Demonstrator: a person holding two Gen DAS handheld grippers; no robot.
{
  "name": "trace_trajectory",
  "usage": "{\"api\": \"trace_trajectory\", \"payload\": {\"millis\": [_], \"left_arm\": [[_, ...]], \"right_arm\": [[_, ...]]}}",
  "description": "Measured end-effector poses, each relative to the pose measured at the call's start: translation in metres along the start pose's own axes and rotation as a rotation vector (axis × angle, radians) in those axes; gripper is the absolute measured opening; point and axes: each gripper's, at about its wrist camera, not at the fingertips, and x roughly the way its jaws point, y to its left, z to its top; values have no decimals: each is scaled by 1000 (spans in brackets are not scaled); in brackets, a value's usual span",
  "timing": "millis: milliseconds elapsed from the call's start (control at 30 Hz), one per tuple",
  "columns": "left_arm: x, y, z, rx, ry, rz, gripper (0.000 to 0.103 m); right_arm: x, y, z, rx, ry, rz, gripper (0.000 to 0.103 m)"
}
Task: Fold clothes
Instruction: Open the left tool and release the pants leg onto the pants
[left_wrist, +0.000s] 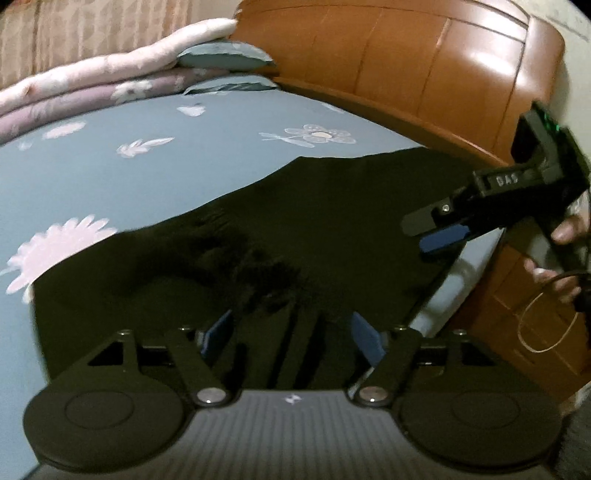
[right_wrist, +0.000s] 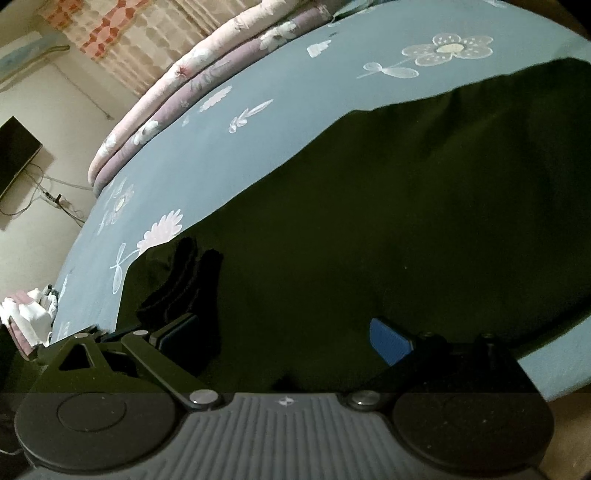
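1. Left wrist view: the black garment (left_wrist: 295, 229) lies flat on the blue floral bed sheet (left_wrist: 147, 173), filling the frame's centre and lower half.
2. Left gripper (left_wrist: 291, 332): fingers spread, gripping nothing.
3. Right gripper (right_wrist: 288, 336): fingers apart, empty, over the cloth.
4. Handling, as judged: soft, light, limp matte fabric; take hold at an edge or corner.

Black garment (left_wrist: 295, 221) spread flat on blue floral bedsheet (left_wrist: 147, 166), ruffled at near edge, far edge uneven
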Motion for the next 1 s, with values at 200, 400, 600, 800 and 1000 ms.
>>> {"api": "trace_trajectory", "payload": {"millis": [200, 400, 600, 800, 1000], "left_arm": [[-44, 58, -17, -185, -65, 189, 69], [-45, 55, -36, -154, -69, 248, 68], [-19, 35, -56, -200, 3, 118, 69], [-65, 57, -58, -273, -69, 153, 71], [-95, 99, -66, -418, -132, 266, 71]], "right_arm": [[-2, 18, 0, -93, -46, 36, 89], [7, 48, 5, -219, -52, 74, 82], [27, 95, 23, -368, -65, 212, 67], [68, 136, 19, -519, 27, 326, 66], [106, 114, 5, -484, 163, 260, 64]]}}
